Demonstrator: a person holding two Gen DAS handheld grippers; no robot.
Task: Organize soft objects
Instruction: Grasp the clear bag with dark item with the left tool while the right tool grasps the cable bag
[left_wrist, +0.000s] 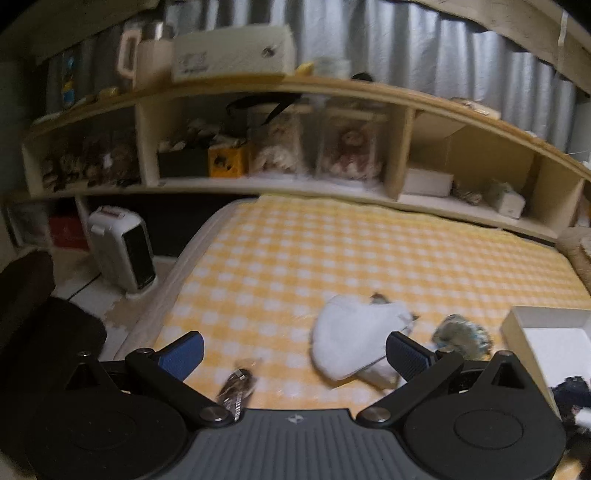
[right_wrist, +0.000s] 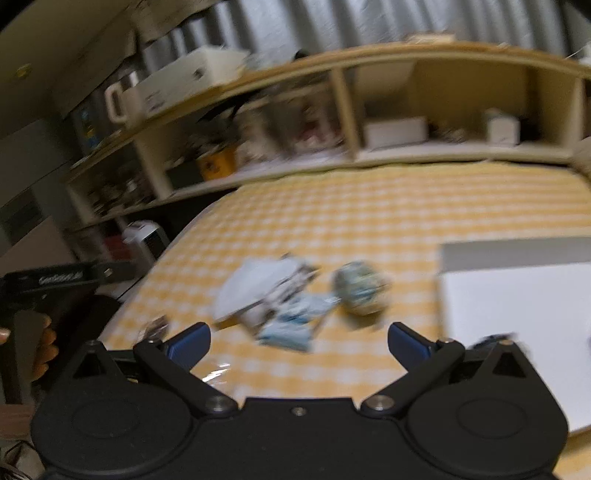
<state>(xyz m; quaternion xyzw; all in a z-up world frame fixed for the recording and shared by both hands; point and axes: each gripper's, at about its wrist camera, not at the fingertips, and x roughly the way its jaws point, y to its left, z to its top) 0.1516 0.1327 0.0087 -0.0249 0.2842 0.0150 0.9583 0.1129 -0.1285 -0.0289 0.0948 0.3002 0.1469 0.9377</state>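
- On the yellow checked bedcover (left_wrist: 280, 258), a white cloth bundle (left_wrist: 354, 339) lies beside a round blue-green patterned thing (left_wrist: 461, 334), both just left of a white box (right_wrist: 517, 302).
- Left gripper (left_wrist: 295, 354) hangs above the cover, fingers spread wide, nothing between them.
- Right gripper (right_wrist: 299, 341) is likewise gaping and empty; a pale blue packet (right_wrist: 295, 325) sits right ahead of it, pretty blurry.

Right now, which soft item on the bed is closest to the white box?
The round blue-green patterned bundle. It lies just left of the white box; the white folded cloth and the light blue packet lie farther left.
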